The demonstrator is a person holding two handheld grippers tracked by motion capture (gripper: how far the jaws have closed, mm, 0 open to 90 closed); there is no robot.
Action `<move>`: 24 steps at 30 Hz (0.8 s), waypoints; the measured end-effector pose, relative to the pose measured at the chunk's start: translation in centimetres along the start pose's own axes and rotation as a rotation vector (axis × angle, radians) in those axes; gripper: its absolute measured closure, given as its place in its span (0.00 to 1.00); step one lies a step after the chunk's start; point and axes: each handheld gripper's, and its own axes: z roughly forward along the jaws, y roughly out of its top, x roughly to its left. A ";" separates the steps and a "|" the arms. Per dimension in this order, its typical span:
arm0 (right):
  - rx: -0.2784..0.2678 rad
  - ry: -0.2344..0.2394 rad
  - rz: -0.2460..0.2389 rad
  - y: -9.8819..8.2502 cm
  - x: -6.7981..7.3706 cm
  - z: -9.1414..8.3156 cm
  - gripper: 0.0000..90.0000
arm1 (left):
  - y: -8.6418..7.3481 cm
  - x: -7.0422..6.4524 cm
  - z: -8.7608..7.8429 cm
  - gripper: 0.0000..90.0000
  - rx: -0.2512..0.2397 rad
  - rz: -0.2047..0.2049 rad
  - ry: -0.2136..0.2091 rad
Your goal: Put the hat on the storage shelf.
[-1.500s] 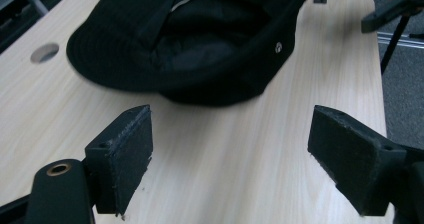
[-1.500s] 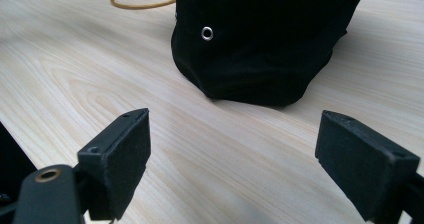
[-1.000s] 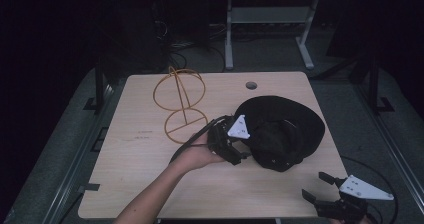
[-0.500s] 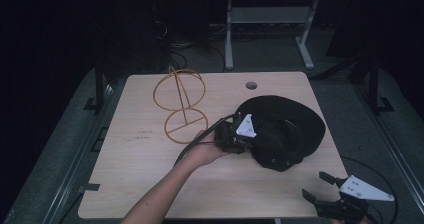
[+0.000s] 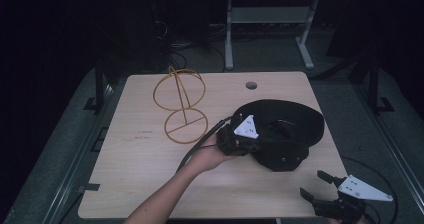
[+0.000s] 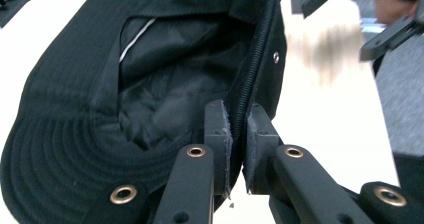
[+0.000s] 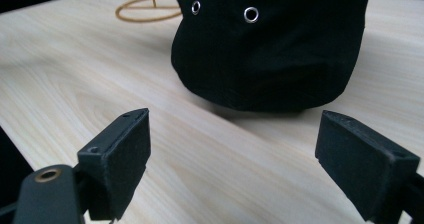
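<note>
A black bucket hat (image 5: 285,134) lies tilted on the right half of the light wooden table (image 5: 150,164), its opening turned toward the left. My left gripper (image 5: 239,136) is shut on the hat's brim edge (image 6: 239,119), the cloth pinched between both pads. The lining and stitched brim (image 6: 65,149) show in the left gripper view. My right gripper (image 5: 314,186) hangs open at the table's front right corner, short of the hat. In the right gripper view the hat's crown (image 7: 270,49) with two metal eyelets sits beyond the open fingers (image 7: 125,154).
A gold wire hat stand (image 5: 181,101) with a round base stands on the table's left-centre, just left of the hat. A round cable hole (image 5: 251,85) lies near the far edge. A metal frame (image 5: 270,29) stands on the floor behind.
My left gripper has pushed a little further right onto the hat's brim and the hat has shifted slightly. The right gripper has stayed put.
</note>
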 end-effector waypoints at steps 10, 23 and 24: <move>-0.052 0.010 0.030 0.9 0.6 0.9 0.16 | 0.0 0.7 -1.7 0.95 -0.144 -0.146 -0.080; -0.164 0.081 0.094 3.1 0.7 3.2 0.15 | -0.1 1.4 -3.2 0.95 -0.248 -0.234 -0.148; -0.164 0.081 0.094 3.1 0.7 3.2 0.15 | 0.0 1.4 -3.2 0.95 -0.251 -0.233 -0.147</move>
